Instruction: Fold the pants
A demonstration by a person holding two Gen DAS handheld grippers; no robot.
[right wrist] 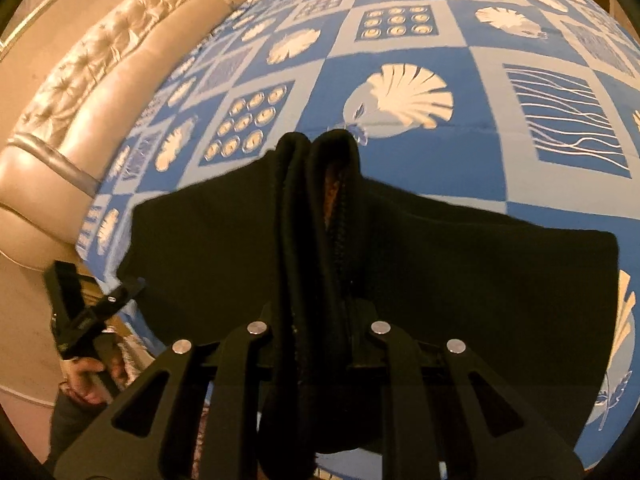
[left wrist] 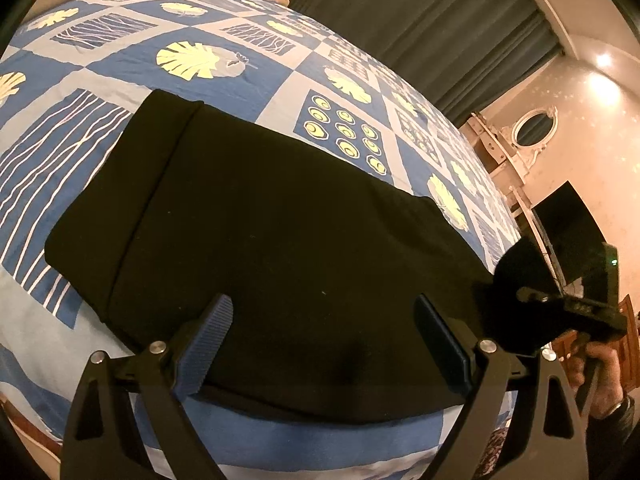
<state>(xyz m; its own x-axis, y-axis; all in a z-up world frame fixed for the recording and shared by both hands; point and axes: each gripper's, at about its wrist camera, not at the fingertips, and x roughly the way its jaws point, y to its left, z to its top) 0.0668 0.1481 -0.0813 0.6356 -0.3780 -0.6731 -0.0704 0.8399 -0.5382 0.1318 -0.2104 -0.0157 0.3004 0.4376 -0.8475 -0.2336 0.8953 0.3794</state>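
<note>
Meanwhile, left gripper (left wrist: 324,344) fingers apart over black pants (left wrist: 256,208), right gripper (right wrist: 320,320) clamped on their bunched edge.

Legible text, labels, brands, numbers, signs: none. Small pale markings on the right gripper's (left wrist: 576,308) black body, seen from the left wrist, too blurred to read.

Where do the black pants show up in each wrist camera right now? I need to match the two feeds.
Left wrist: black pants lie folded across the centre, between the open left gripper fingers.
Right wrist: bunched pants edge clamped in the right gripper, centre.
Shared landmark: blue patterned bedspread.
</note>
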